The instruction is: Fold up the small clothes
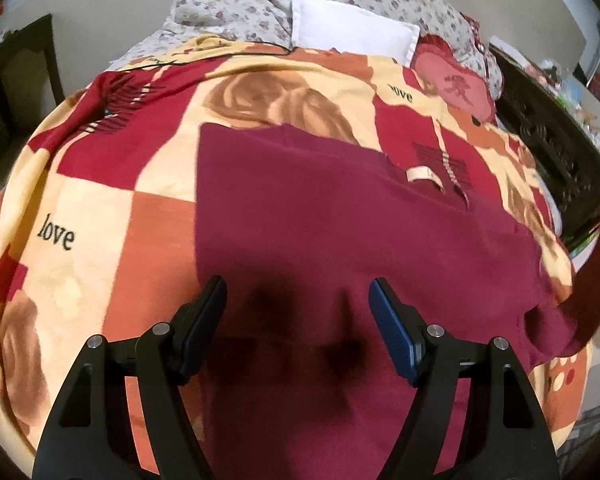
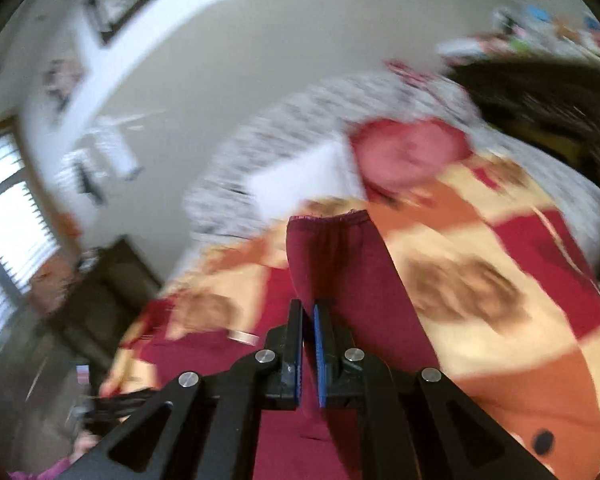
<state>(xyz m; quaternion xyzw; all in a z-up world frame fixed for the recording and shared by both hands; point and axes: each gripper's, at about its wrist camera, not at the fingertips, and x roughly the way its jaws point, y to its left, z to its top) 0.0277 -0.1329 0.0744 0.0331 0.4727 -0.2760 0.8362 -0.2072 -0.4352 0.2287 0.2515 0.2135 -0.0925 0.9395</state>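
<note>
Right gripper (image 2: 308,344): jaws nearly closed, maroon garment (image 1: 340,220) pinched between the pads. A hemmed end of it, probably a sleeve, is lifted clear of the blanket (image 1: 100,208) and runs straight ahead of the fingers. The view is motion-blurred, so grip depth cannot be judged.

Left gripper (image 1: 298,312): jaws spread wide, nothing held, hovering over the garment's near part, with its shadow cast on the cloth.

The rest of the garment is spread flat on the blanket, long axis running away from the left gripper toward the white pillow (image 1: 352,26). The lifted end lies at the garment's right edge, so the fold is judged to go right-to-left across that axis. The right gripper is nearer that end.
</note>
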